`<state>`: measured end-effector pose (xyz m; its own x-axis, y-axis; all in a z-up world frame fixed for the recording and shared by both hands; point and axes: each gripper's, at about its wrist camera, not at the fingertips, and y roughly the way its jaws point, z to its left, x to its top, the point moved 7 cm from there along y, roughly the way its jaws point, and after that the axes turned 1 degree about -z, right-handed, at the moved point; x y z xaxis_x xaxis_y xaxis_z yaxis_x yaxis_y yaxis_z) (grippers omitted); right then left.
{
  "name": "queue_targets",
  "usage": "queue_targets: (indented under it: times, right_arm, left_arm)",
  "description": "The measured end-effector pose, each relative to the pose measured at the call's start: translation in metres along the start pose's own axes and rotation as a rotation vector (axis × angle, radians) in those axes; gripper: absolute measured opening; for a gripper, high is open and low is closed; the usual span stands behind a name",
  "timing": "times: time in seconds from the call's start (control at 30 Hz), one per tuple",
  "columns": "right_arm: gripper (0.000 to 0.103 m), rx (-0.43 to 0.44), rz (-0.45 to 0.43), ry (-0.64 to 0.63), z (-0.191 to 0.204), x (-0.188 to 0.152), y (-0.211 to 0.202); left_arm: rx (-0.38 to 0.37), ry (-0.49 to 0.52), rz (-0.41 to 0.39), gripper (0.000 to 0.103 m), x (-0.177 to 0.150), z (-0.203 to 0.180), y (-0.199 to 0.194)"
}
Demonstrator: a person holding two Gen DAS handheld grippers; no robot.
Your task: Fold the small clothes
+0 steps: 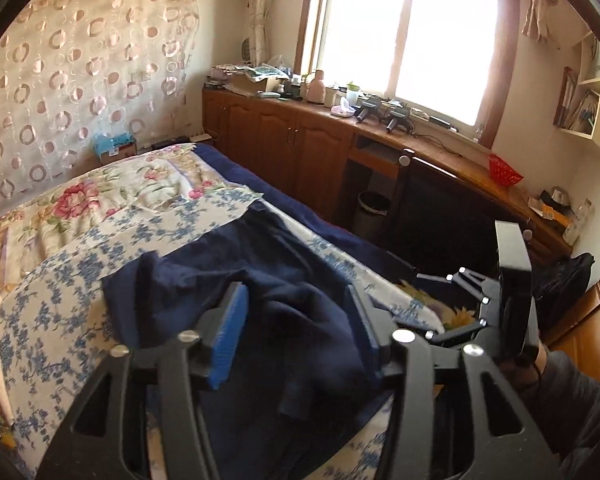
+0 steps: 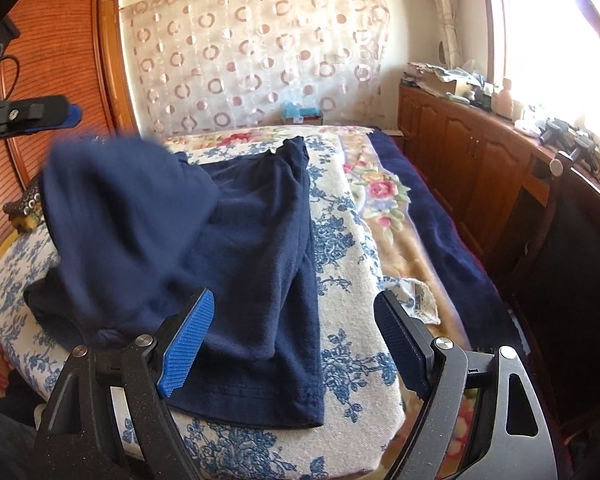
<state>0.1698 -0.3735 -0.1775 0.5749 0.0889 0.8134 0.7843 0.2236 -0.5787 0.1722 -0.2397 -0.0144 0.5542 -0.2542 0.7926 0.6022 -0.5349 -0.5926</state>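
Lying rumpled, soft navy shorts cover floral quilt.

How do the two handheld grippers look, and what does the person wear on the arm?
Both the left gripper and the right gripper have black curved frames with silver round bolts and slotted cut-outs. Each finger carries a blue pad with a fine ribbed texture. A dark grey sleeve covers the person's arm near the right gripper.

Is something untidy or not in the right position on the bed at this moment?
Yes. The navy garment is only half flat: its left part is bunched up in a blurred mound, not laid flat. The white cover's right edge is rumpled too.
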Motion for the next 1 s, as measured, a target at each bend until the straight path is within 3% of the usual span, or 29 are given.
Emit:
queue_targets:
  times: [0.13, 0.4, 0.6, 1.0]
  right_arm:
    - [0.084, 0.000, -0.011, -0.010, 0.006, 0.008, 0.000]
    - [0.084, 0.033, -0.037, -0.053, 0.032, 0.033, 0.008]
    - [0.084, 0.074, -0.044, -0.094, 0.061, 0.050, 0.020]
    - [0.084, 0.116, -0.022, -0.225, 0.111, 0.078, 0.039]
  left_arm:
    - [0.074, -0.018, -0.017, 0.054, -0.019, 0.021, -0.017]
    - [0.179, -0.162, -0.006, 0.054, -0.083, 0.080, -0.046]
    - [0.275, -0.181, 0.001, 0.054, -0.113, 0.104, -0.060]
    - [0.288, -0.230, -0.006, 0.054, -0.137, 0.126, -0.065]
